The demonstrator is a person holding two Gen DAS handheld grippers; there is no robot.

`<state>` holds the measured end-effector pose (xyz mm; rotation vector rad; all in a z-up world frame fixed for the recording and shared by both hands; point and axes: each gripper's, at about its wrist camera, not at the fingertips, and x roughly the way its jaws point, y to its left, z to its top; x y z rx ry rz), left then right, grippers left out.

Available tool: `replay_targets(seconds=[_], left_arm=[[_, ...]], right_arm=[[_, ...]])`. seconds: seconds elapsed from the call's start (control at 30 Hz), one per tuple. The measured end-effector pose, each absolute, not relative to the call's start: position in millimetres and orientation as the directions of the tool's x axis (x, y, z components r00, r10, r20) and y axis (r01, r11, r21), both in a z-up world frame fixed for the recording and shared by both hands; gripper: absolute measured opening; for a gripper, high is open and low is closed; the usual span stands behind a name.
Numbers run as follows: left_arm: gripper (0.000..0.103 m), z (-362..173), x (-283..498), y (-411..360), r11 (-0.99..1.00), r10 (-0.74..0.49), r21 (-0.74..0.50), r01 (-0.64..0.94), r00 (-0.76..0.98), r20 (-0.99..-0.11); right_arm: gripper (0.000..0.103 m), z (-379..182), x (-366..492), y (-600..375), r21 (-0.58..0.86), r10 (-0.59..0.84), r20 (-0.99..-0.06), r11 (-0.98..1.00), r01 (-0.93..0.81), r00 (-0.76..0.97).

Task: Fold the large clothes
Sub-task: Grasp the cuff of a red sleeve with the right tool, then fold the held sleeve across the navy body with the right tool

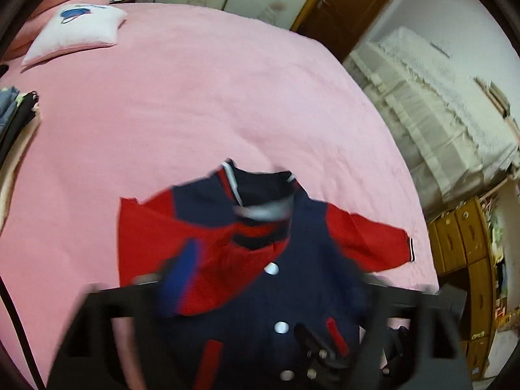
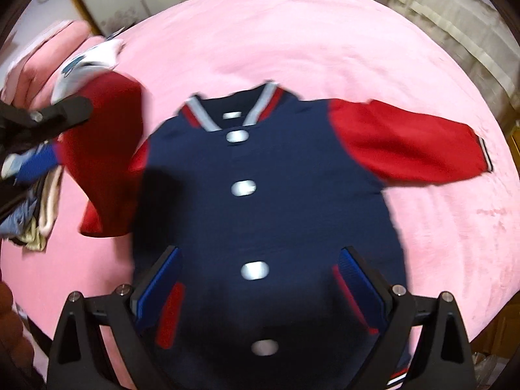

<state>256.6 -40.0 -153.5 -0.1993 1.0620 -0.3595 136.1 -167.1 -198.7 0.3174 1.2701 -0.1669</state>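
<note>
**foldnoob:** Why is the jacket (image 2: 260,162) laid out like that?

**laundry_dad:** It's lying front up and buttoned on the pink bed (image 2: 325,32), so my guess is it's been flattened to fold the sleeves in first. The near red sleeve (image 2: 107,162) is bunched up off the jacket's shoulder, while the far sleeve (image 2: 406,143) sticks straight out from the other shoulder.

**foldnoob:** And the tongs?

**laundry_dad:** The left gripper (image 2: 73,130) is right at that bunched sleeve. Its jaws are spread wide with red cloth between them, but the pads don't look like they're pinching it (it's blurry though). The right gripper (image 2: 260,253) hangs over the jacket's lower front, by the pockets. Its jaws are wide apart too, with nothing clamped.
</note>
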Motion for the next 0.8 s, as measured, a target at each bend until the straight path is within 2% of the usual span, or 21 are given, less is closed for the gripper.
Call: replay_targets(seconds=[0.1, 0.23, 0.33, 0.43, 0.5, 0.57, 0.67, 0.8], left_arm=[[0.089, -151.3, 244.8, -54.2, 0.939, -0.344, -0.303, 0.163, 0.458, -0.819], [0.091, -182.1, 244.1, -27.2, 0.975, -0.22, -0.219, 0.041, 0.356, -0.908], [0.091, -209.9, 246.0, 4.2, 0.99, -0.124, -0.138, -0.039, 0.254, -0.959], [0.091, -229.2, 240.0, 27.7, 0.994, -0.018, -0.038, -0.103, 0.186, -0.982], [0.091, -231.5, 237.1, 35.5, 0.992, 0.021, -0.002, -0.128, 0.177, -0.984], [0.091, -228.2, 232.8, 39.6, 0.989, 0.045, 0.018, -0.148, 0.181, -0.982], [0.091, -219.7, 232.4, 34.2, 0.988, 0.064, 0.035, -0.151, 0.196, -0.978], [0.091, -221.8, 235.4, 13.8, 0.991, 0.062, 0.036, -0.128, 0.21, -0.976]], right_arm=[[0.097, -203.4, 132.4, -199.6, 0.163, 0.062, -0.953, 0.931, 0.327, 0.297], [0.097, -219.2, 132.9, -228.4, 0.31, 0.213, -0.931, 0.889, 0.338, 0.297], [0.081, -231.8, 140.1, -230.1, 0.44, 0.341, -0.886, 0.833, 0.337, 0.314], [0.075, -245.5, 156.4, -218.3, 0.514, 0.402, -0.847, 0.783, 0.349, 0.348], [0.066, -255.2, 170.9, -209.1, 0.535, 0.416, -0.835, 0.764, 0.359, 0.359], [0.015, -262.3, 185.7, -202.5, 0.53, 0.417, -0.839, 0.77, 0.355, 0.348], [0.013, -254.5, 197.0, -203.7, 0.506, 0.38, -0.845, 0.796, 0.332, 0.377], [0.013, -227.9, 193.2, -228.2, 0.393, 0.22, -0.871, 0.85, 0.352, 0.44]])
